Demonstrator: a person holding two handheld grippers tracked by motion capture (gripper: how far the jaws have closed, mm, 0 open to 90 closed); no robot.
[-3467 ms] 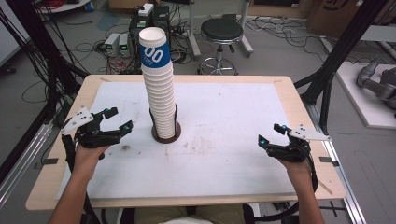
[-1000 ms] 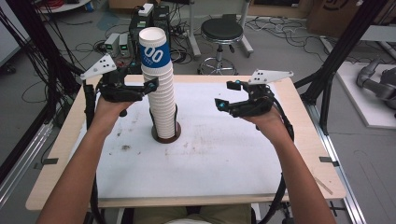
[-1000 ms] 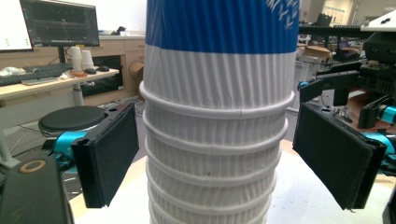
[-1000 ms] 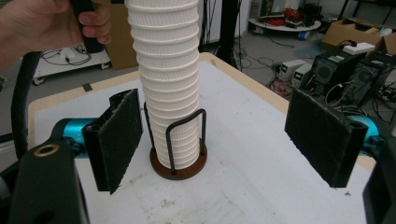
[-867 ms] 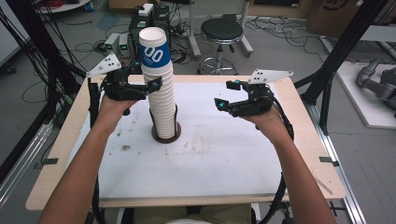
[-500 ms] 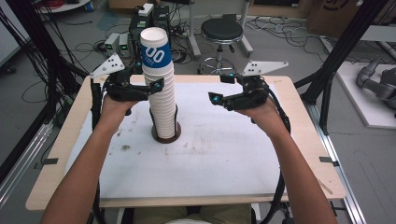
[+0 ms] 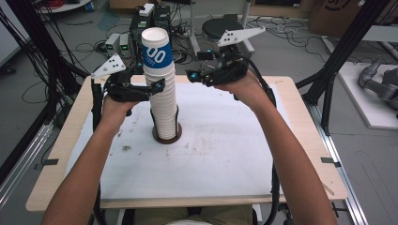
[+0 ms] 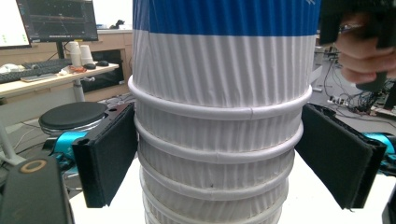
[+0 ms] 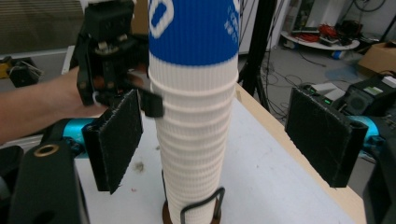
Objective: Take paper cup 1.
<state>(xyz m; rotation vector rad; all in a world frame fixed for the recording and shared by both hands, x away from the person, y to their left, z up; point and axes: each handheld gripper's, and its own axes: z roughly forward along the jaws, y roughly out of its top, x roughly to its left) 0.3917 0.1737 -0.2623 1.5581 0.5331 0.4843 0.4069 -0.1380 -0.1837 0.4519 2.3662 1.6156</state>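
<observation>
Room: workshop floor behind the table, strewn with cables; we count one round black stool (image 7: pixel 223 29) beyond the far edge and a cluster of power boxes (image 7: pixel 150 16) beside it.
Surface: we see one wooden table (image 7: pixel 307 136) covered by one white sheet (image 7: pixel 220 154), marked with small dark smudges left of the middle.
Cups: one tall stack of ribbed white paper cups (image 7: pixel 164 101) stands upright near the middle of the table, a little toward the far edge and left of centre. We cannot count the cups exactly; in the left gripper view we make out at least four rolled rims (image 8: pixel 219 112), one under another. One cup on top (image 7: pixel 157 49) carries a blue band with white lettering.
Holder: one dark round base (image 7: pixel 166 138) rings the foot of the stack; in the right gripper view one thin wire loop (image 9: pixel 201 205) stands against the lowest cups.
Left gripper: our left gripper (image 7: pixel 152 86) sits at the upper part of the stack, just under the blue cup. Its two black pads (image 8: pixel 109 154) flank the stack closely on both sides, the jaws spread wide; we cannot tell whether either pad touches the rims.
Right gripper: our right gripper (image 7: pixel 190 76) hangs to the right of the blue cup, clear of it. Its two jaws are spread, with the stack seen between them farther off and nothing pinched.
Hands: two, one gripping each tool; forearms come in from the near edge.
</observation>
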